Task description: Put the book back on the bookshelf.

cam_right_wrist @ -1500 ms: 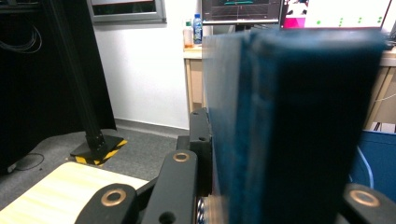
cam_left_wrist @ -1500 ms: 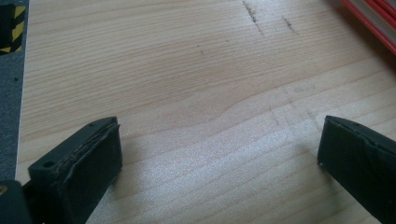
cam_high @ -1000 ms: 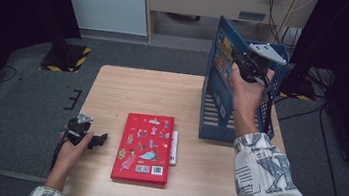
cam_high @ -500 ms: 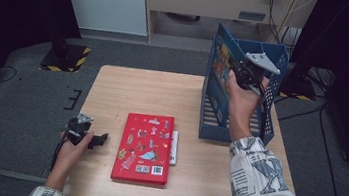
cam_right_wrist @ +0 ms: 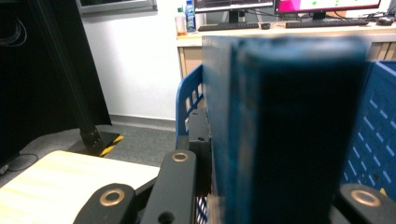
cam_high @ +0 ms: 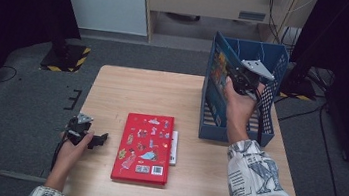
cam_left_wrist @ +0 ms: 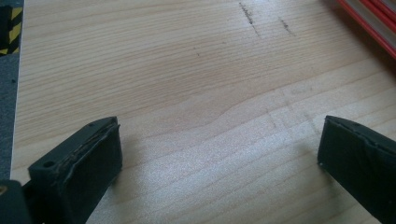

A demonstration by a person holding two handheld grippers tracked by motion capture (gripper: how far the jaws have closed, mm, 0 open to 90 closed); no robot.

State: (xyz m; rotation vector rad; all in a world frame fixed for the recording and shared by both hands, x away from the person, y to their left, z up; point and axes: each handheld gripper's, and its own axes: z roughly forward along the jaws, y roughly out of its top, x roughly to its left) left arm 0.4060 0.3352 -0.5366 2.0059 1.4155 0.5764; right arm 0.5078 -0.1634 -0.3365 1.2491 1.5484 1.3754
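Item: blue book (cam_high: 217,78), upright, long axis vertical, standing inside the blue file crate (cam_high: 266,120) against its near-left wall.
Right gripper (cam_high: 243,82): at the book's top edge, jaws closed on it from either side; in the right gripper view the book (cam_right_wrist: 280,135) rises directly ahead between the jaws.
Left gripper (cam_high: 93,140): resting on the table (cam_high: 143,91), jaws spread wide, holding nothing; red book (cam_high: 144,147) lies flat just to its right, long axis running away from the person.
Judgement: the right hand is the working one; the book should go straight down.
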